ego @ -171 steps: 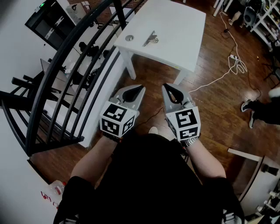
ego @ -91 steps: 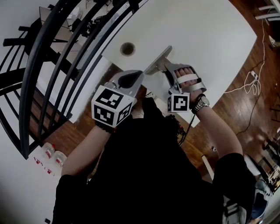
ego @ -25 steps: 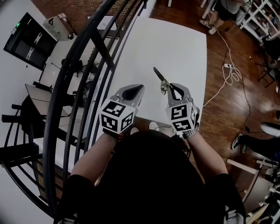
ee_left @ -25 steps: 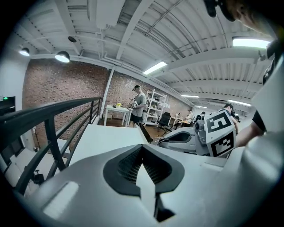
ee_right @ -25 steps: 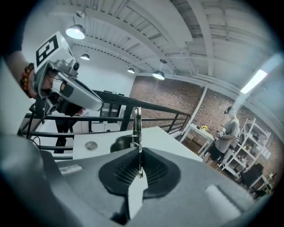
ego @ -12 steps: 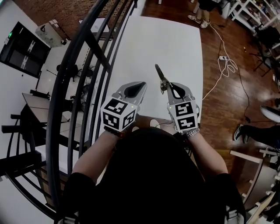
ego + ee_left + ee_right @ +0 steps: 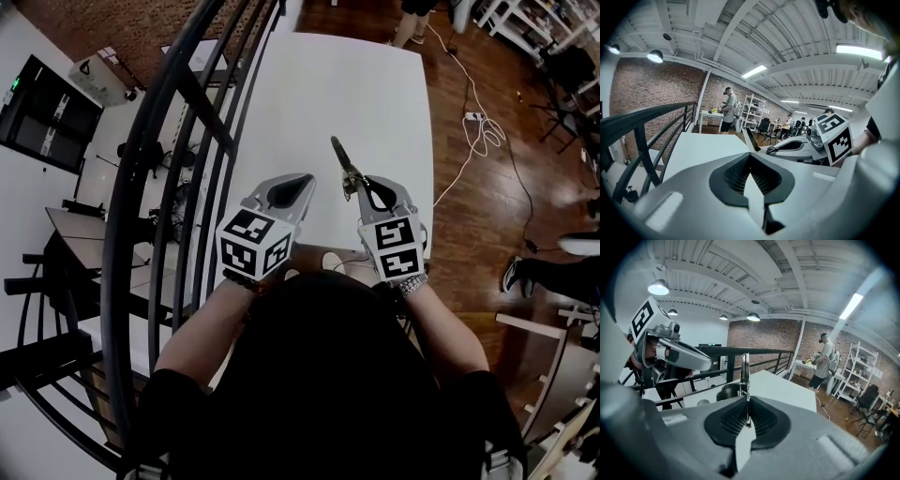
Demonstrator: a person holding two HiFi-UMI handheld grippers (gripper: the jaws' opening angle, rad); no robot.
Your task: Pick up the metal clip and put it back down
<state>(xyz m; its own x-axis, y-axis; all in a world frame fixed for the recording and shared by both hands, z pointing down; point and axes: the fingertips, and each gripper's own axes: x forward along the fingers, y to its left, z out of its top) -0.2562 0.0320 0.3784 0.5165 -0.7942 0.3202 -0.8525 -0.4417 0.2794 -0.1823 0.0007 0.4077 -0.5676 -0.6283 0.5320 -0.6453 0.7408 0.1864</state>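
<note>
In the head view, the left gripper (image 7: 294, 180) and the right gripper (image 7: 360, 184) are held side by side above the near end of a white table (image 7: 366, 75), with a dark railing (image 7: 155, 150) seen to the left and a wooden floor (image 7: 487, 216) with a white cable (image 7: 480, 131) to the right. The metal clip (image 7: 341, 157) is clamped at one end in the right gripper and juts forward and leftward beyond the tips, raised clear of the tabletop. In the left gripper view, the jaws of the left gripper (image 7: 751, 156) are pressed together at the tips with nothing caught between them; the right gripper (image 7: 794, 145) with its marker cube (image 7: 836, 136) is seen just beside it on the right, and the metal clip (image 7: 751, 139) slants up from it over the white table (image 7: 701, 147). In the right gripper view, the jaws of the right gripper (image 7: 747, 405) are clenched on the metal clip (image 7: 745, 367), which stands upright as a thin strip from between the pads, above the white table (image 7: 787, 389); the left gripper (image 7: 682, 355) is seen to the upper left, and a person (image 7: 824, 363) is standing in the background by a far table.
</note>
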